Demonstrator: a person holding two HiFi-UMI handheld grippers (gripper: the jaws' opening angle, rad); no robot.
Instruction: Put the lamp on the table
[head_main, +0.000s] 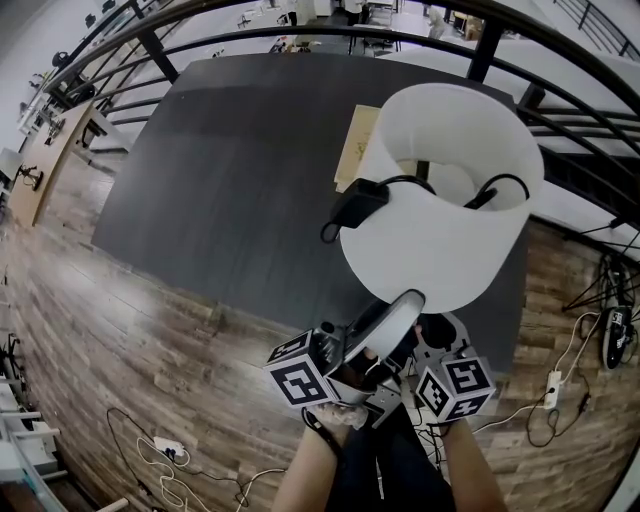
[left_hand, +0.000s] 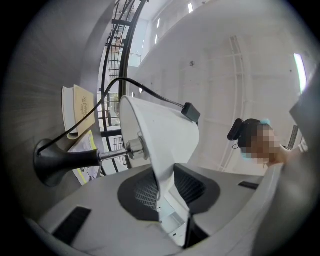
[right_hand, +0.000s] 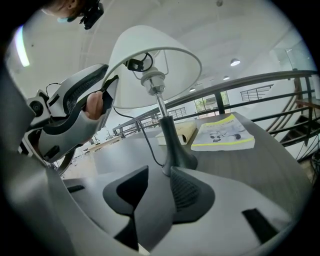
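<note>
The lamp has a white shade (head_main: 440, 200) and a dark trumpet-shaped base (right_hand: 175, 150) that stands on the dark grey table (head_main: 230, 180) near its front right part. My left gripper (head_main: 405, 305) is shut on the shade's lower rim, and in the left gripper view the shade wall (left_hand: 160, 135) passes between the pads (left_hand: 192, 185). My right gripper (head_main: 440, 335) is low beside it, open with nothing between its fingers. The lamp base sits just beyond the right gripper's tips (right_hand: 160, 187). The lamp's black cord and its plug block (head_main: 358, 203) hang over the shade.
A yellow-edged booklet (right_hand: 222, 132) and a tan book (head_main: 355, 145) lie on the table behind the lamp. A black railing (head_main: 480, 40) runs along the table's far and right sides. Cables and power strips (head_main: 160, 450) lie on the wooden floor.
</note>
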